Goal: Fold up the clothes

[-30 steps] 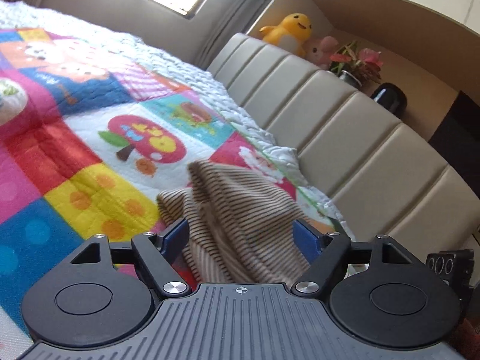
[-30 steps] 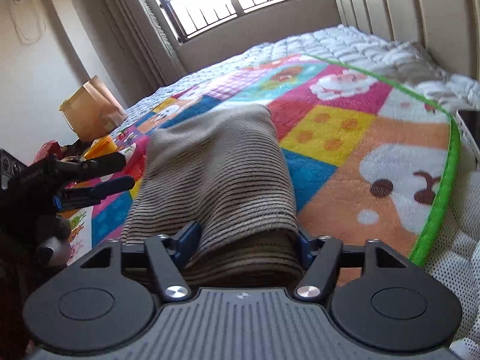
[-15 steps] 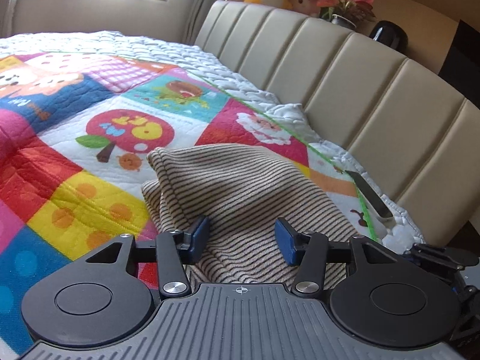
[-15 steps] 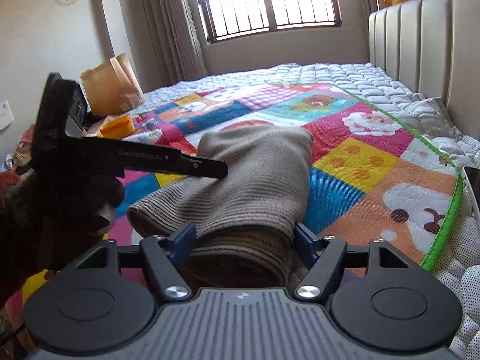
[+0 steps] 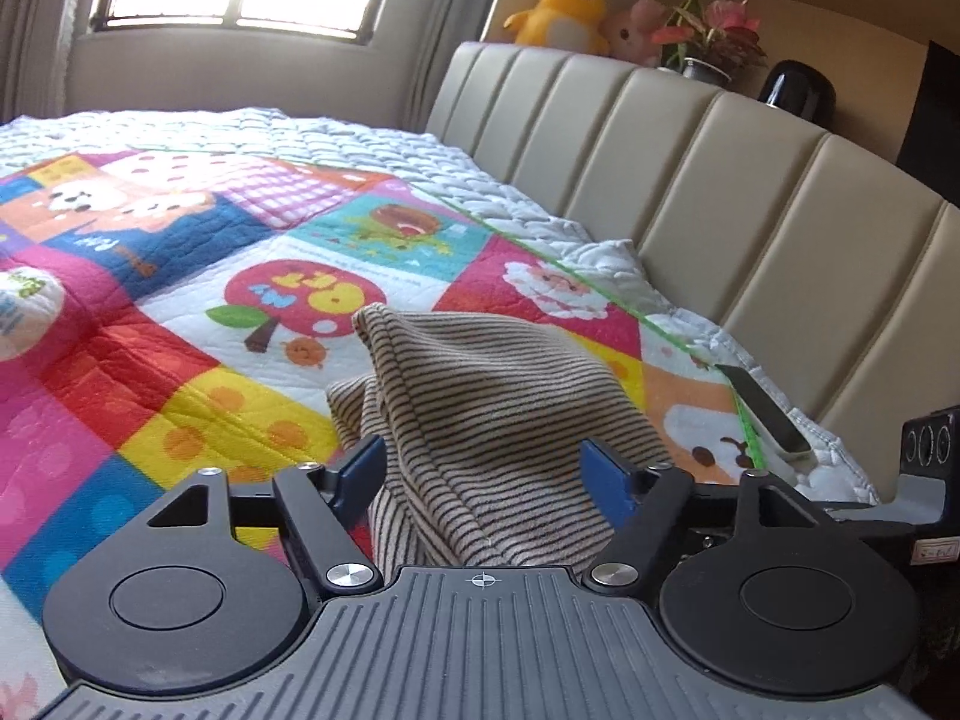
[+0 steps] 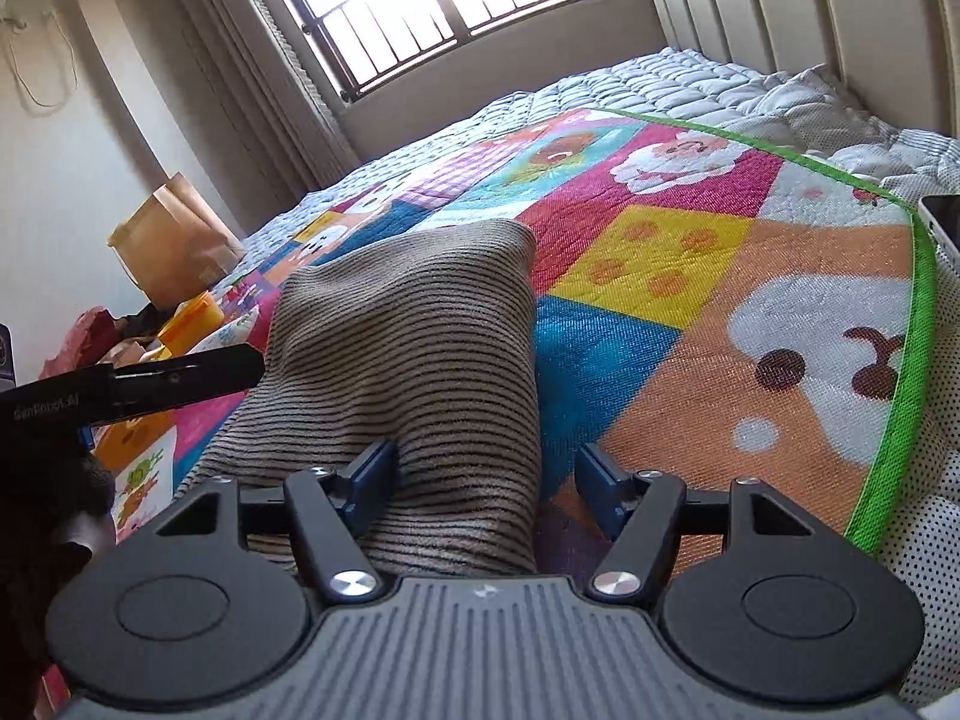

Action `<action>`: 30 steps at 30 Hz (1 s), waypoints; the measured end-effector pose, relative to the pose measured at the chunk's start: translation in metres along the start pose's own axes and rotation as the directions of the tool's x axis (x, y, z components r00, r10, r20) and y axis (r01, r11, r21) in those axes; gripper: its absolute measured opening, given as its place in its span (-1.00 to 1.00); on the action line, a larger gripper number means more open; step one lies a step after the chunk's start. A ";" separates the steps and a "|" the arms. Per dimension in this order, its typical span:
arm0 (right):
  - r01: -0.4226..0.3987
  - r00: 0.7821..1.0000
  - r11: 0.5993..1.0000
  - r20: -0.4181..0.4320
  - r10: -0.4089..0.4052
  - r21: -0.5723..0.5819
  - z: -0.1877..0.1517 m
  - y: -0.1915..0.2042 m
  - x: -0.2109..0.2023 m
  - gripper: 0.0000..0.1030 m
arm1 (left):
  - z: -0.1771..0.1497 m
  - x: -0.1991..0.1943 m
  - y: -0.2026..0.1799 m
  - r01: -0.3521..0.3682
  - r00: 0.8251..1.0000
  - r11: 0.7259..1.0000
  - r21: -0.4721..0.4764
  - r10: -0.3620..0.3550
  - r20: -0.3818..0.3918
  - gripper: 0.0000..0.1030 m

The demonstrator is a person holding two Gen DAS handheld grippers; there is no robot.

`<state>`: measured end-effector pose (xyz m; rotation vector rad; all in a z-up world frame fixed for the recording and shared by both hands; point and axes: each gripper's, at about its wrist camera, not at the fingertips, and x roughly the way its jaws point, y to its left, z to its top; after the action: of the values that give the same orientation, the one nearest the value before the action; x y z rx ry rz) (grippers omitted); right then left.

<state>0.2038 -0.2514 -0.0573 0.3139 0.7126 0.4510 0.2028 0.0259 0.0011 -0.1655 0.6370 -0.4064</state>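
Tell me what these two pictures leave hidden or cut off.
- Brown-striped knit garment: its near end, left wrist view, lies behind the camera's black housing.
- Same garment: near end hidden likewise, right wrist view.
- Dark flat phone-like slab: too indistinct to identify.
- Brown paper bag: contents hidden.

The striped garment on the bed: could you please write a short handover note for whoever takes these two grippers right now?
Left gripper: jaws have just opened and stand wide around a raised fold of the striped garment; pads not pressing it.
Right gripper: jaws have just been closing; one pad against the cloth, the other clear, so no grip.
The garment lies bunched on the patchwork quilt, near the headboard.
Done: roughly gathered.
Left: likely regrip, flatten and finish the fold.
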 end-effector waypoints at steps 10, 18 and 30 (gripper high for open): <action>-0.061 0.998 0.997 0.021 0.062 -0.043 0.030 0.000 -0.009 0.44 | -0.024 0.021 0.008 0.035 0.998 0.999 -0.020 -0.036 -0.054 0.63; -0.085 0.996 0.996 0.009 0.085 0.040 0.040 -0.019 0.022 0.46 | -0.029 0.027 0.015 0.045 0.997 0.997 -0.063 -0.048 -0.054 0.71; -0.176 0.983 0.984 -0.035 0.178 0.034 0.074 -0.017 0.068 0.59 | -0.033 0.033 0.031 0.094 0.992 0.987 -0.131 -0.104 -0.073 0.80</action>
<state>0.3053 -0.2412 -0.0490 0.4007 0.7325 0.6164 0.2168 0.0390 -0.0517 -0.3049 0.7361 -0.4704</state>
